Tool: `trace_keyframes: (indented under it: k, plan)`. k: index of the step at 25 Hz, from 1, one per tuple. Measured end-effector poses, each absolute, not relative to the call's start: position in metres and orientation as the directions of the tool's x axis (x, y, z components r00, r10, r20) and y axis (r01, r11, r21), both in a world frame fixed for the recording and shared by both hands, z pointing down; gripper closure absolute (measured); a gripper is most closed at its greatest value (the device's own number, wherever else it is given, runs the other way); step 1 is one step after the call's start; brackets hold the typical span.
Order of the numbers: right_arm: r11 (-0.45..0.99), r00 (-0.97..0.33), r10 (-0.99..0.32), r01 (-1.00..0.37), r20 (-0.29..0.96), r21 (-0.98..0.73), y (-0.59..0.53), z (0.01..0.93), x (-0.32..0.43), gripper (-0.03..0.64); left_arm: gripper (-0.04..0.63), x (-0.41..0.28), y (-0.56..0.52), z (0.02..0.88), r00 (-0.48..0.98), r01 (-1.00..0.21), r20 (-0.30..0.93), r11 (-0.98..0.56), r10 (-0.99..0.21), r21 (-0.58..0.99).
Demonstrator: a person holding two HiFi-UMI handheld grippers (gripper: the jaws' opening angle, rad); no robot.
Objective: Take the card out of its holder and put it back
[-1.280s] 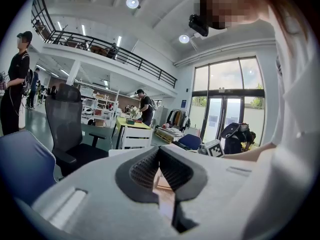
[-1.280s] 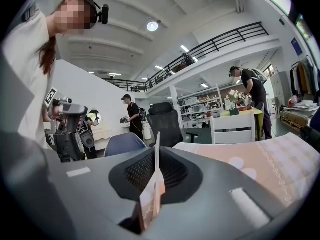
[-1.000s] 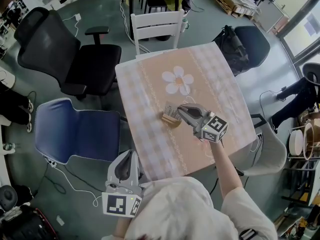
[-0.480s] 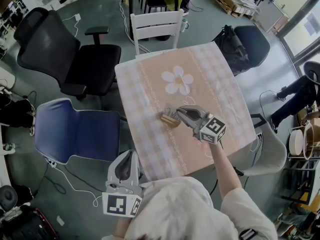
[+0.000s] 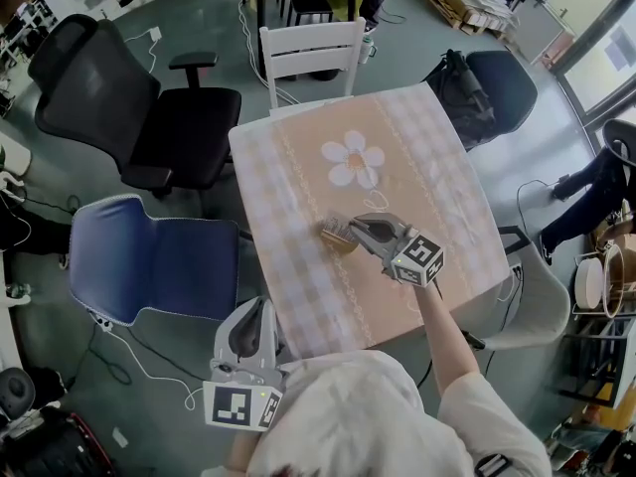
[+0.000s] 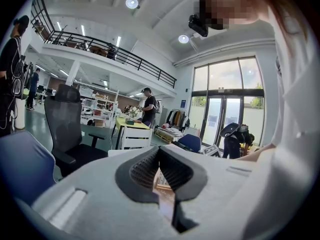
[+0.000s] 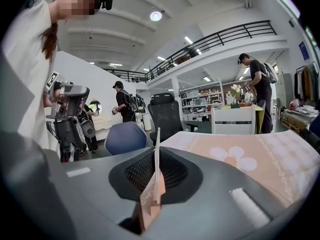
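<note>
Card (image 7: 157,139): out of its slot, pinched edge-on, right by the wooden holder (image 5: 336,239).
Holder: sits mid-table (image 5: 298,167), nothing bracing it.
Right hand-held gripper (image 5: 355,229): jaws clamped on the card's lower edge.
Left hand-held gripper (image 5: 260,306): pressed together, empty, off the table's near edge.
Risk: miss the narrow slot and the card buckles, or shoves the loose holder away!

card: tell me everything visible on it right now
The card is a thin, pale, stiff-looking sheet, seen edge-on in the right gripper view. It stands upright, pinched in the right gripper, top edge above the jaw tips. Head view puts it by the wooden holder on the table; contact with the holder can't be told.
</note>
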State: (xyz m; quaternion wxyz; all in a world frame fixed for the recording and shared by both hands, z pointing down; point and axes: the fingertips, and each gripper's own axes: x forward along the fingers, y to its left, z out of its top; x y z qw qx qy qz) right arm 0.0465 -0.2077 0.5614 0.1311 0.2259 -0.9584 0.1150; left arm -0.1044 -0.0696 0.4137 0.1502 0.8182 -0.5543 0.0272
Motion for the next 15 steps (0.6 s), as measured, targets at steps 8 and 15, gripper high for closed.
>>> trace_keyframes:
  k: [8, 15]
  plan:
    - [0.871, -0.860, -0.394, -0.463, 0.325, -0.168, -0.206, 0.571, 0.047, 0.597, 0.595, -0.105, -0.070, 0.414, 0.382, -0.916, 0.209, -0.339, -0.900, 0.214]
    - [0.867, -0.856, -0.393, -0.467, 0.335, -0.174, -0.205, 0.578, 0.048, 0.597, 0.595, -0.106, -0.070, 0.415, 0.380, -0.917, 0.210, -0.337, -0.901, 0.216]
